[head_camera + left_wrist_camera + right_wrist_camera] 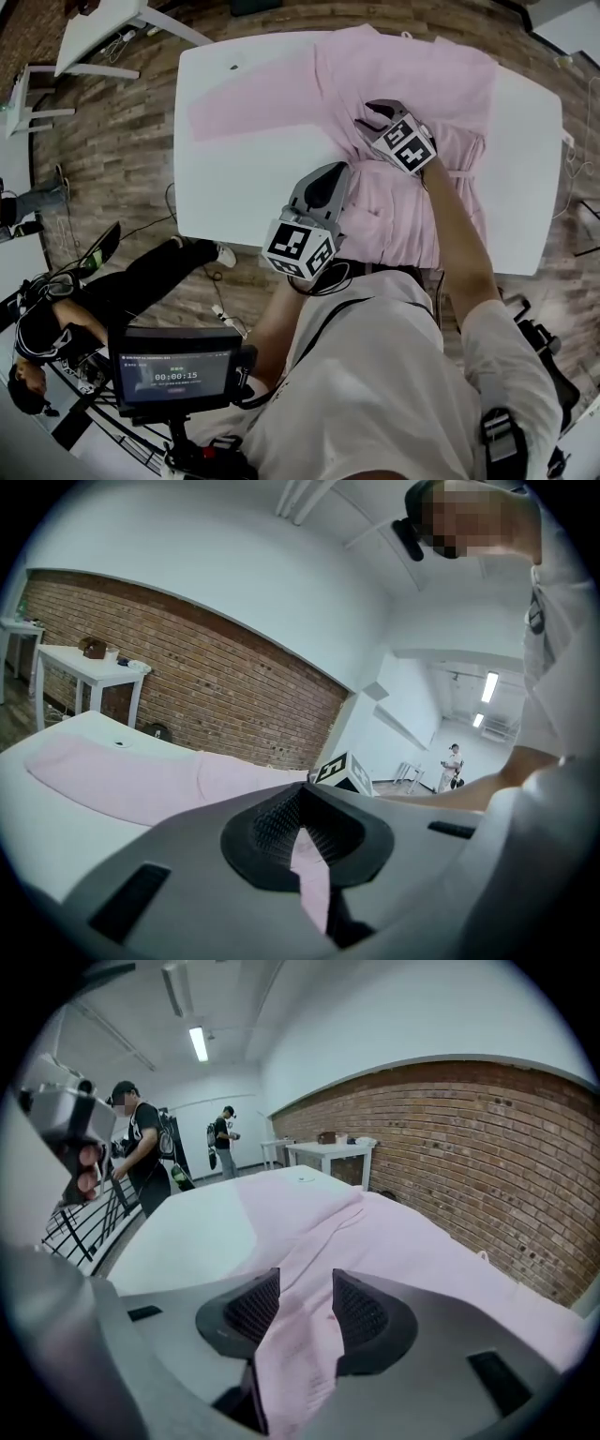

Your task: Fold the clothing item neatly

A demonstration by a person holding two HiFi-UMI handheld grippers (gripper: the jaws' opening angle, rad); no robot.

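Folding is only being begun: the pale pink long-sleeved fabric shirt is lying rumpled across the white rectangular desk, one sleeve stretched out left, with no neat fold showing yet. Its near edge is being pinched by the closed left tongs. The right tongs are being held wide over mid-shirt, a fabric ridge lying loose between them.

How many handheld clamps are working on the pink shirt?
2. The left gripper pinches the shirt nearer the person; the right gripper, open around a fold, sits farther up.
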